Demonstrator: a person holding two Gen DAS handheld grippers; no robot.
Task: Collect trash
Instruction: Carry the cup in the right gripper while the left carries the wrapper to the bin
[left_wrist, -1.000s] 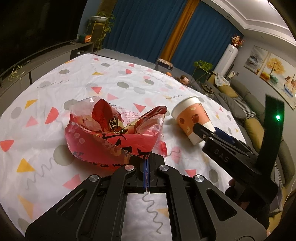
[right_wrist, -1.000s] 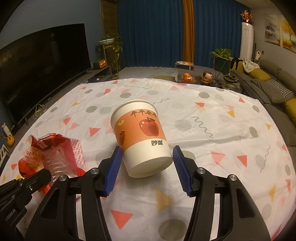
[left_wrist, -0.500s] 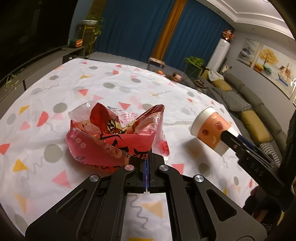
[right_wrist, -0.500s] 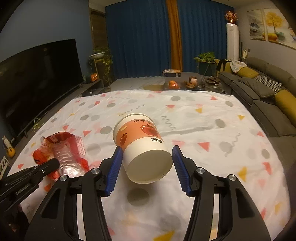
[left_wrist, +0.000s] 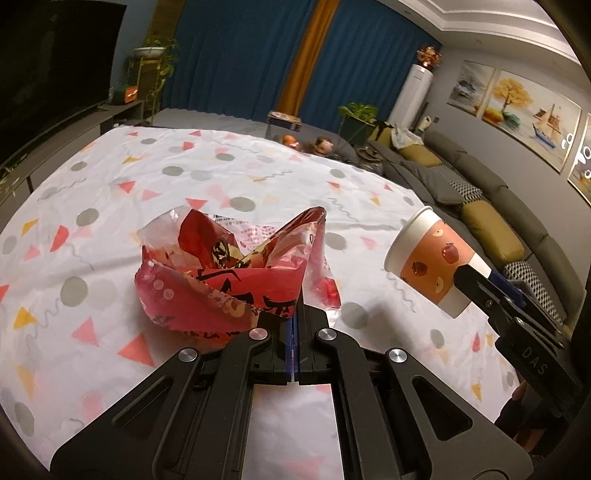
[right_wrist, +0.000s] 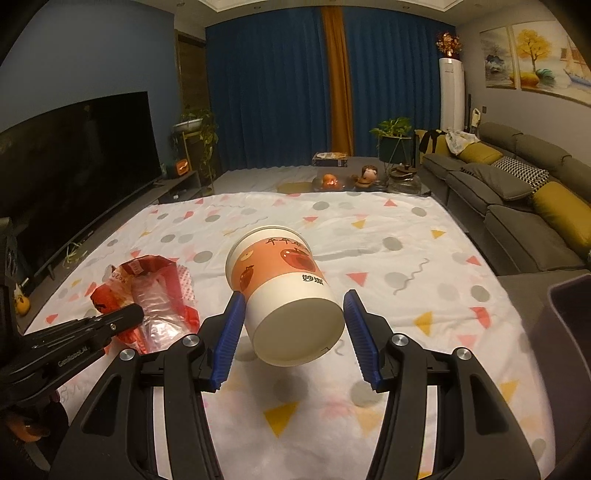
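I hold two pieces of trash, one in each gripper. My left gripper (left_wrist: 294, 332) has its blue-padded fingers pressed together on the near edge of one crumpled red snack wrapper (left_wrist: 229, 273), which spreads out just ahead of the fingertips with its torn mouth facing up; from this view I cannot tell whether its underside touches the cloth or hangs just above it. My right gripper (right_wrist: 291, 328) is clamped around one paper cup (right_wrist: 284, 291), the two blue pads (right_wrist: 229, 339) gripping the white band near its base. The cup is tipped so that its bottom faces back toward me and its rim points away, and it hangs in the air above its own shadow on the cloth. In the left wrist view the same cup (left_wrist: 428, 258) sits to the right of my left gripper, level with the wrapper and well apart from it, with the right gripper (left_wrist: 484, 280) behind it. In the right wrist view the wrapper (right_wrist: 151, 299) lies to the left of the cup, with the left gripper (right_wrist: 129, 317) closed on it. Under both is one worktop covered by a white tablecloth (right_wrist: 406, 258) printed with grey dots, coloured triangles and squiggles. At the far right of my right gripper is the corner of one dark bin (right_wrist: 569, 314).
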